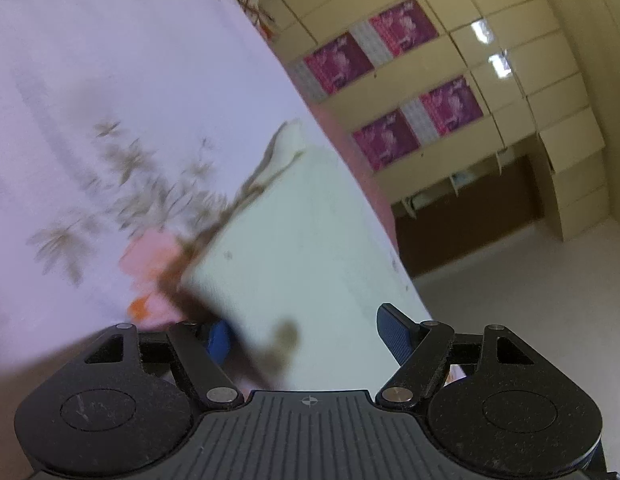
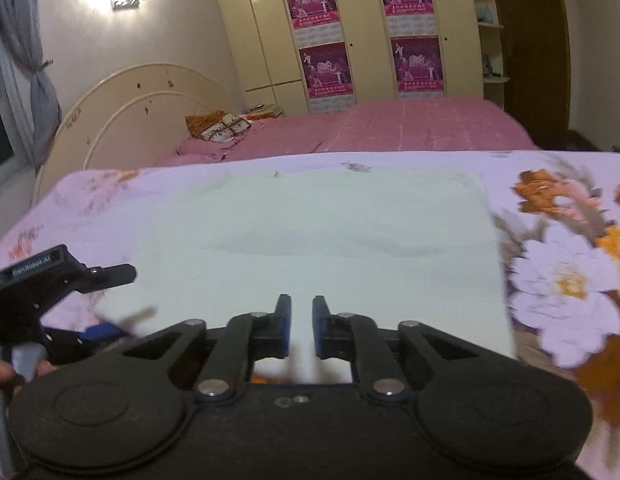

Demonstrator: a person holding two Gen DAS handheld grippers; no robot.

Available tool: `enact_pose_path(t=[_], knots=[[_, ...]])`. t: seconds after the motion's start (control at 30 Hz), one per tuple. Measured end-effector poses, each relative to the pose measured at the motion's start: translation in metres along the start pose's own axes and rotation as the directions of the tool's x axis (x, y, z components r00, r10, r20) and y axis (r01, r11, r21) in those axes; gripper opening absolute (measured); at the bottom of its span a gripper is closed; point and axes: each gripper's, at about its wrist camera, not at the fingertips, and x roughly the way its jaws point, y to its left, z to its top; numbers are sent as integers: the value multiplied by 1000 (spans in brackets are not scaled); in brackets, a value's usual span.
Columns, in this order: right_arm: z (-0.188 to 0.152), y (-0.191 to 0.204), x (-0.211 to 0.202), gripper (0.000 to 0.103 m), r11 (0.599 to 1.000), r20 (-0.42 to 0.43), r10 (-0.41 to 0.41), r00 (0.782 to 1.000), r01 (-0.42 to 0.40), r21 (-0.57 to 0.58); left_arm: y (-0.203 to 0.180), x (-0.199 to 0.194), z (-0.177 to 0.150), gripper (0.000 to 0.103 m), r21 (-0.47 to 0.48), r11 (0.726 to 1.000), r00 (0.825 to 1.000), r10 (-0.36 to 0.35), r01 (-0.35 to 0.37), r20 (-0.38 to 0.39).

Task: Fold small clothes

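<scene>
A pale mint-white cloth (image 2: 318, 240) lies flat on the lilac floral bedspread (image 2: 566, 280), roughly rectangular. My right gripper (image 2: 301, 330) hovers over the cloth's near edge with its blue pads a small gap apart and nothing between them. My left gripper (image 1: 305, 334) is wide open at the cloth's (image 1: 293, 248) corner, which lies between the blue fingers (image 1: 394, 330); the view is tilted and blurred. The left gripper also shows at the left of the right wrist view (image 2: 105, 330), at the cloth's near-left corner.
A pink bed cover (image 2: 390, 128) and pillows (image 2: 217, 126) lie beyond the bedspread, with a curved headboard (image 2: 121, 116) at the left. A cream wardrobe with purple posters (image 2: 370, 28) stands at the back. The bed edge and floor (image 1: 530, 320) show at the right of the left wrist view.
</scene>
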Motion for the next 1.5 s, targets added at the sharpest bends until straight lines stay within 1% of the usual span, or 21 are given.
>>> enact_pose_path(t=[0.2,0.23,0.27,0.33,0.4,0.5,0.6,0.67,0.7,0.73,0.87,0.93,1.0,1.1,1.2,1.27,1.3,1.33,1.4,1.47,1.5], knots=[[19,6,42,8,1000,19,23,1000,-23,18,-10,34,13,74,-36,999,999,14,-12,35],[24,6,49,8,999,24,24,999,-24,21,-11,38,17,58,-34,999,999,22,-21,34],[25,8,51,8,999,27,24,999,-24,21,-10,47,21,34,-41,999,999,35,-34,16],[32,10,60,8,999,33,25,999,-25,20,-2,62,26,7,-98,993,998,63,-65,-17],[36,11,66,8,1000,40,21,999,-22,11,4,64,27,7,-127,991,999,37,-37,-3],[39,14,69,8,1000,52,21,998,-20,-4,-12,48,26,7,-61,997,997,-40,44,65],[33,15,72,8,999,50,24,998,-23,-24,-11,54,25,7,-52,999,998,-11,14,58],[24,14,92,7,999,-34,-19,999,17,-41,-5,65,28,7,-60,998,999,28,-26,28],[20,14,99,4,999,-61,-26,998,24,-46,-3,66,29,7,-57,998,999,29,-27,20],[17,15,99,4,998,-40,-30,999,27,-59,-2,68,31,7,-42,999,1000,27,-26,12],[13,19,97,4,996,-32,-47,998,45,-79,-14,65,34,7,21,999,999,31,-31,6],[12,20,97,4,996,-30,-48,998,46,-73,-34,59,40,7,93,995,1000,24,-25,11],[10,18,96,4,998,-29,-39,999,38,-54,-60,56,47,7,199,979,1000,29,-30,7],[16,12,99,3,1000,-28,-19,999,18,-17,-111,56,54,7,378,926,1000,23,-21,-2],[17,6,100,3,1000,-25,0,1000,0,12,-159,61,51,7,496,868,999,-10,29,-42],[19,-1,98,3,998,-28,24,999,-22,61,-185,61,46,7,567,821,996,-19,64,-85],[21,-10,92,2,993,-22,40,999,-37,113,-198,65,41,7,607,791,994,-17,77,-104],[22,-19,86,4,985,-5,38,999,-37,166,-213,73,31,7,652,753,991,-4,93,-136],[21,-47,61,14,957,52,3,999,-18,289,-232,83,16,7,702,702,982,25,117,-188],[16,-77,37,18,924,91,-31,995,-6,383,-247,104,-5,8,745,651,966,67,148,-250],[13,-96,23,24,902,112,-41,993,-11,431,-252,109,-18,10,766,625,960,92,152,-265]])
